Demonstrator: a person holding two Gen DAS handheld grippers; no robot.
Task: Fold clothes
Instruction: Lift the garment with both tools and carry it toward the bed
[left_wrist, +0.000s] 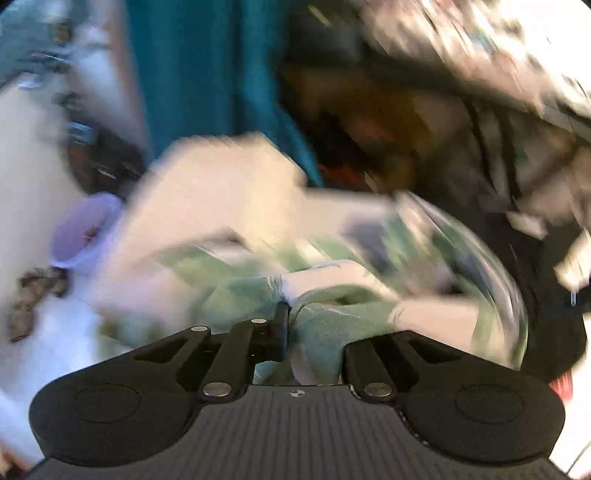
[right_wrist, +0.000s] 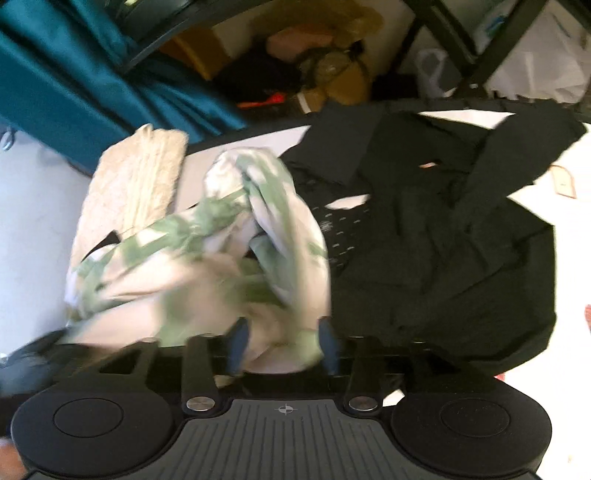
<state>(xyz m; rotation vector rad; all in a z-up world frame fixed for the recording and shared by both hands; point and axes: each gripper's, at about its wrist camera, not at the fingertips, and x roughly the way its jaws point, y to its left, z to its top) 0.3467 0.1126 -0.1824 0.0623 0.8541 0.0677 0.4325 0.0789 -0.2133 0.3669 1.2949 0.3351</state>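
Left wrist: left tool (left_wrist: 286, 314) clamped on green-and-white garment (left_wrist: 325, 325); right tool (right_wrist: 283, 341) apart.

Left wrist view smeared throughout by motion blur; green-and-white garment (left_wrist: 325, 317) legible only beside the left gripper (left_wrist: 290, 325), right finger buried under its cloth; pale mass (left_wrist: 207, 192) beyond, kind untellable; lilac rounded object (left_wrist: 83, 230) at left, unidentifiable; mottled streaks upper right unreadable. Right wrist view: near folds of the green-and-white garment (right_wrist: 207, 258) blurred; black garment (right_wrist: 443, 240) partly hidden behind the right gripper (right_wrist: 284, 343); shelf clutter (right_wrist: 317, 62) too indistinct to name; teal fabric (right_wrist: 74, 85) cut off by the left edge
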